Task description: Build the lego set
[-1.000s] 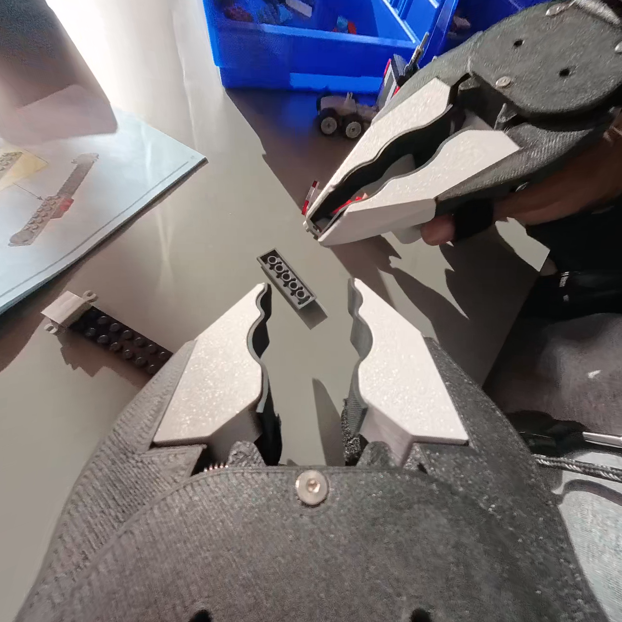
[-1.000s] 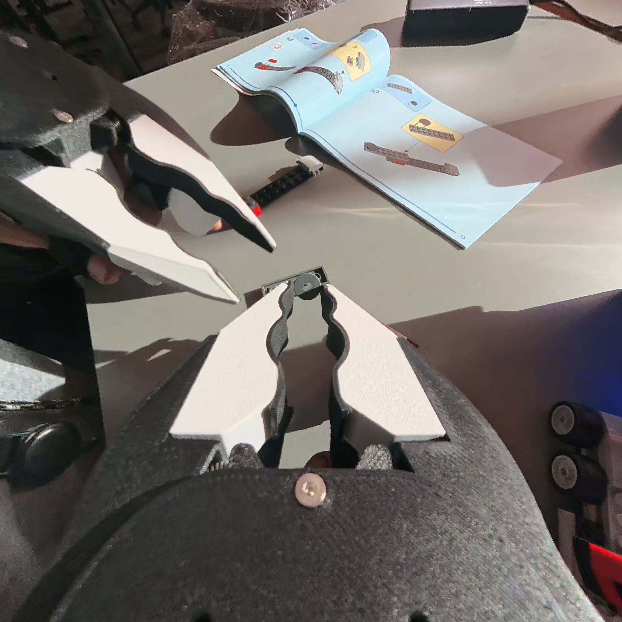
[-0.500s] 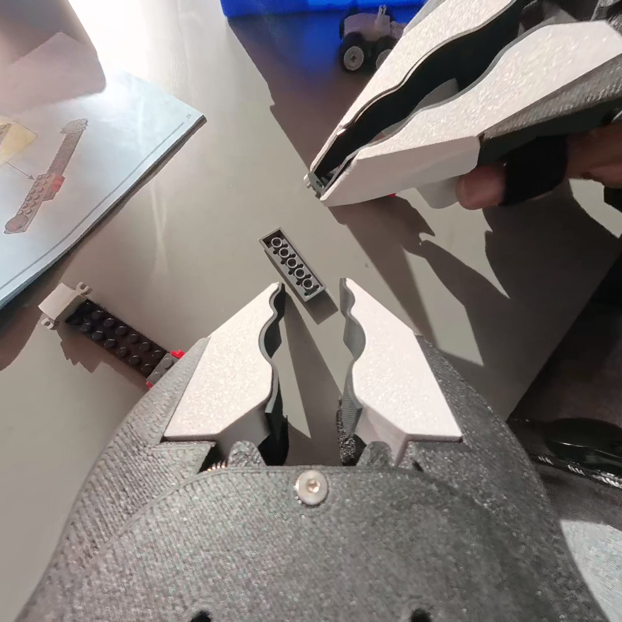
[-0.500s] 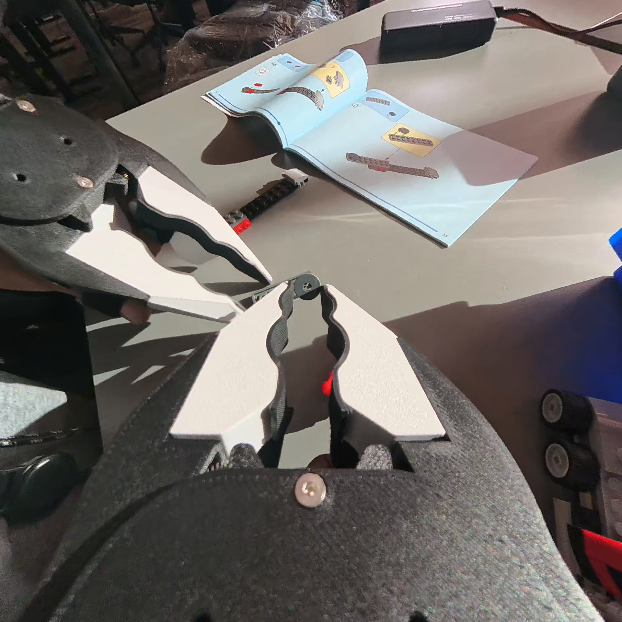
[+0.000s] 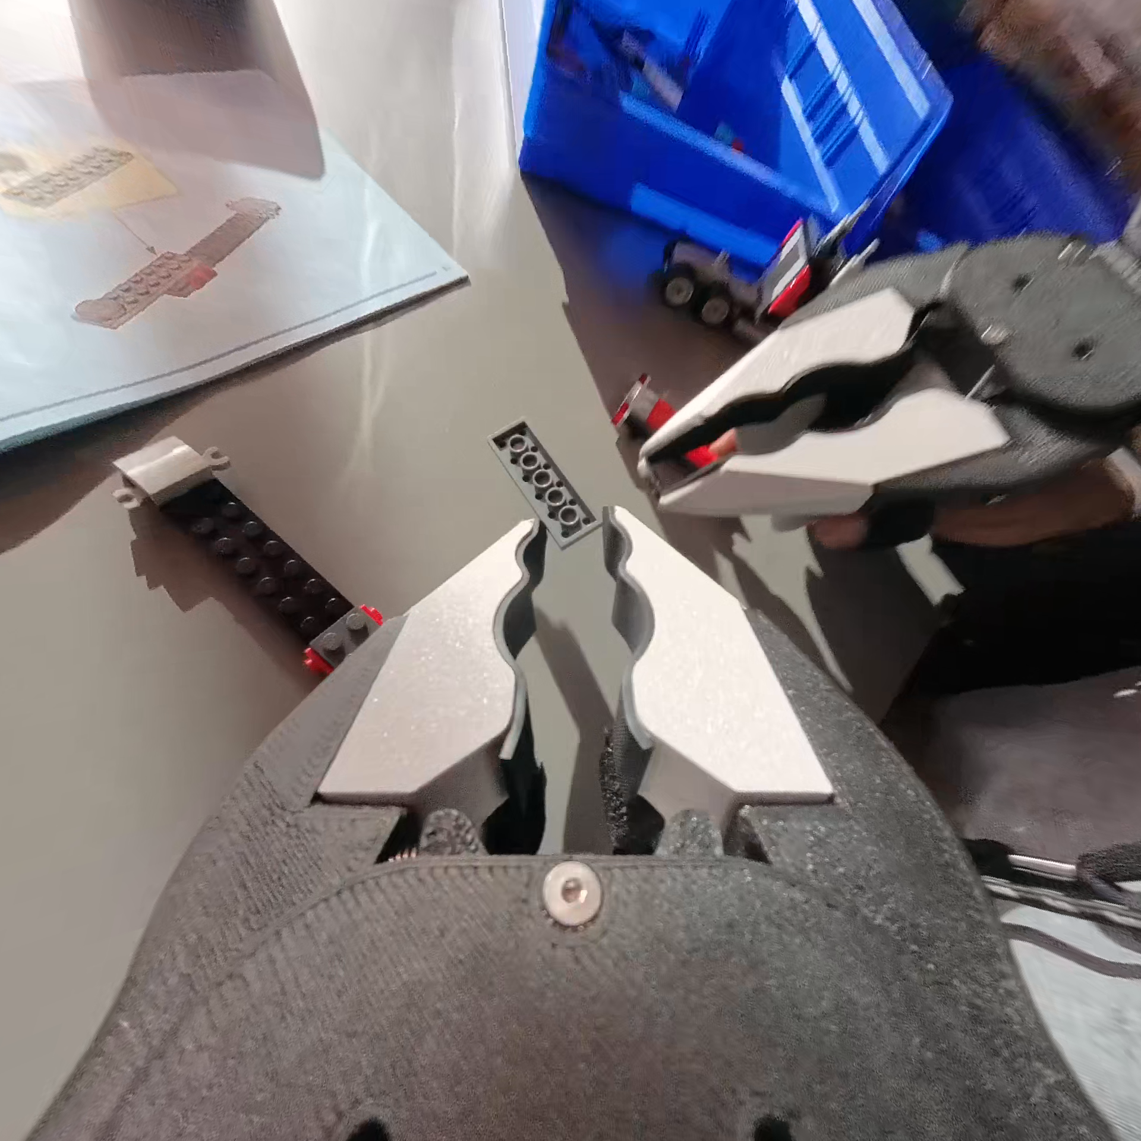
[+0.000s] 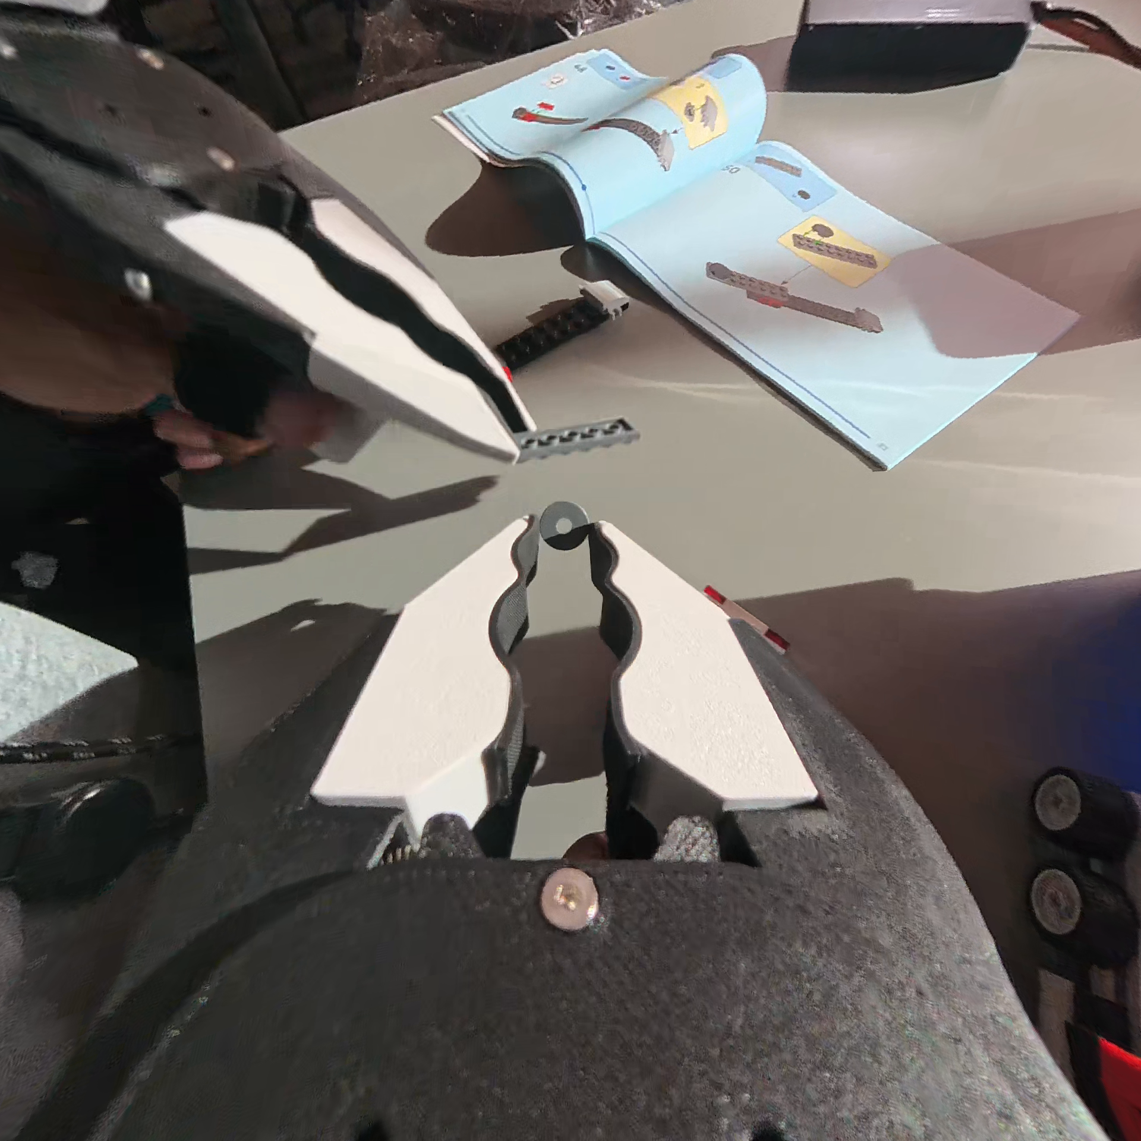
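Observation:
My left gripper (image 5: 571,522) is shut on the near end of a dark grey plate (image 5: 537,475), which is studs-down with its underside tubes showing. In the right wrist view the plate (image 6: 586,435) sticks out flat from the left gripper's tips (image 6: 518,441). My right gripper (image 6: 563,536) is shut on a small dark grey round piece (image 6: 565,523), held just short of the plate. It also shows in the left wrist view (image 5: 654,488), to the plate's right. A long black plate with a light grey clip end (image 5: 259,562) lies on the table to the left.
An open light-blue instruction booklet (image 6: 802,259) lies beyond the black plate (image 6: 549,333). A blue parts bin (image 5: 741,123) and a small wheeled lego vehicle (image 5: 728,284) stand at the far right. A small red piece (image 5: 642,407) lies near the right gripper. A black box (image 6: 907,37) sits at the table's far edge. Both grippers' tips are close together, under 4 cm apart.
My left gripper has moved forward and closed on the end of the grey plate. My right gripper, still holding the round piece, has drawn back a little from the plate.

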### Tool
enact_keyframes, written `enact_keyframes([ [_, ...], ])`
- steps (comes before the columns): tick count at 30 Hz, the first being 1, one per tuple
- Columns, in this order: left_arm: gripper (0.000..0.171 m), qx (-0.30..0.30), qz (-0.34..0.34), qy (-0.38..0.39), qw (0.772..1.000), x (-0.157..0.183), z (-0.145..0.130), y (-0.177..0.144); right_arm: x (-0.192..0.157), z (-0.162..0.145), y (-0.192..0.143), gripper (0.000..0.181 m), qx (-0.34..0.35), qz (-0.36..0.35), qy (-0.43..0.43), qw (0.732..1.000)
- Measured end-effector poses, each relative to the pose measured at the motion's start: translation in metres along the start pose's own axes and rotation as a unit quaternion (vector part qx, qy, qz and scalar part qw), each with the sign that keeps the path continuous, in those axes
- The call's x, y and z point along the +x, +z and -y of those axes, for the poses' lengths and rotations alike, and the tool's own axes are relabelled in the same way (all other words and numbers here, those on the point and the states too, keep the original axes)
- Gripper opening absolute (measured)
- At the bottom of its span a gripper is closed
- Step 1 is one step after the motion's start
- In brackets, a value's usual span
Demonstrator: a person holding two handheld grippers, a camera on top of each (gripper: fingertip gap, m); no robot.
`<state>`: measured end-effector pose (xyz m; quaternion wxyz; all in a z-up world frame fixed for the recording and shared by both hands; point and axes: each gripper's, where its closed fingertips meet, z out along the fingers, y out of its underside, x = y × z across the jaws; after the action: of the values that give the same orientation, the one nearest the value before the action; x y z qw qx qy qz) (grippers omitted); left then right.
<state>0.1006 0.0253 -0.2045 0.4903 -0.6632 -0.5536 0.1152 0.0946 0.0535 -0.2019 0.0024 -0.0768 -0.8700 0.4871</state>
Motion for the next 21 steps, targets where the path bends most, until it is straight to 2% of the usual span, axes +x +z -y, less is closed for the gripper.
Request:
enact_keyframes([
  [3, 0.02, 0.066, -0.068, -0.098, 0.991, -0.001, 0.017, -0.014, -0.013, -0.006, 0.006, 0.019, -0.029, 0.03, -0.038, 0.998],
  [5, 0.019, 0.112, -0.127, -0.17, 0.971, -0.002, 0.029, -0.025, -0.018, -0.01, 0.01, 0.019, -0.047, 0.037, -0.056, 0.997],
  [7, 0.019, 0.167, -0.195, -0.24, 0.936, -0.002, 0.045, -0.041, -0.019, -0.015, 0.014, 0.019, -0.067, 0.037, -0.067, 0.995],
  [11, 0.02, 0.255, -0.295, -0.358, 0.848, -0.016, 0.065, -0.067, -0.018, -0.016, 0.018, 0.021, -0.078, 0.025, -0.078, 0.994],
  [13, 0.02, 0.28, -0.337, -0.4, 0.805, -0.02, 0.069, -0.076, -0.017, -0.014, 0.018, 0.023, -0.074, 0.021, -0.077, 0.994],
  [15, 0.019, 0.295, -0.361, -0.428, 0.774, -0.025, 0.071, -0.08, -0.015, -0.011, 0.018, 0.023, -0.064, 0.018, -0.071, 0.995],
  [18, 0.019, 0.307, -0.378, -0.44, 0.754, -0.026, 0.073, -0.084, -0.012, -0.006, 0.015, 0.025, -0.047, 0.017, -0.058, 0.997],
  [21, 0.019, 0.306, -0.383, -0.442, 0.751, -0.026, 0.073, -0.084, -0.01, -0.002, 0.013, 0.025, -0.031, 0.016, -0.049, 0.998],
])
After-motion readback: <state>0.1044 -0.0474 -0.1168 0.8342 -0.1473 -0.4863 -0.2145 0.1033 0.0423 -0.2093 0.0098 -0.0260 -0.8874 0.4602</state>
